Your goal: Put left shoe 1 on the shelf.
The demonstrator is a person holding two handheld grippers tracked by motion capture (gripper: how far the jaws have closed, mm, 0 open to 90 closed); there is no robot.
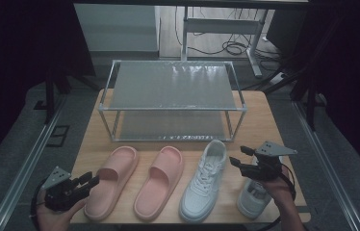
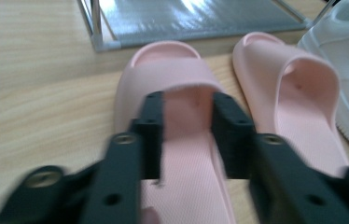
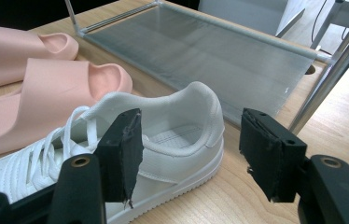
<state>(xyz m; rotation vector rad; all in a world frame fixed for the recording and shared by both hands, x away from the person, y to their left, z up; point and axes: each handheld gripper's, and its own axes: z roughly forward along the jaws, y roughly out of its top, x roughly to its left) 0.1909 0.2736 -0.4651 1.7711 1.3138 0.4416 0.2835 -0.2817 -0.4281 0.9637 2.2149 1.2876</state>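
Observation:
A pair of pink slippers lies on the wooden table (image 1: 264,125), the left slipper (image 1: 113,178) (image 2: 172,70) beside the right slipper (image 1: 161,180) (image 2: 289,88). To their right lie a white sneaker (image 1: 204,180) (image 3: 163,107) and a second white sneaker (image 1: 254,195), the latter partly hidden under my right hand. My left gripper (image 1: 91,179) (image 2: 186,100) is open at the left slipper's heel end, its jaws over the footbed and aimed at the strap, gripping nothing. My right gripper (image 1: 238,155) (image 3: 191,121) hangs wide open just behind the first sneaker's heel.
A two-tier metal shoe rack (image 1: 173,86) (image 3: 210,51) with translucent shelves stands at the back of the table, close behind the shoes. Its front left leg (image 2: 95,28) is just beyond the left slipper's toe. Cables and desk legs lie on the floor past the table.

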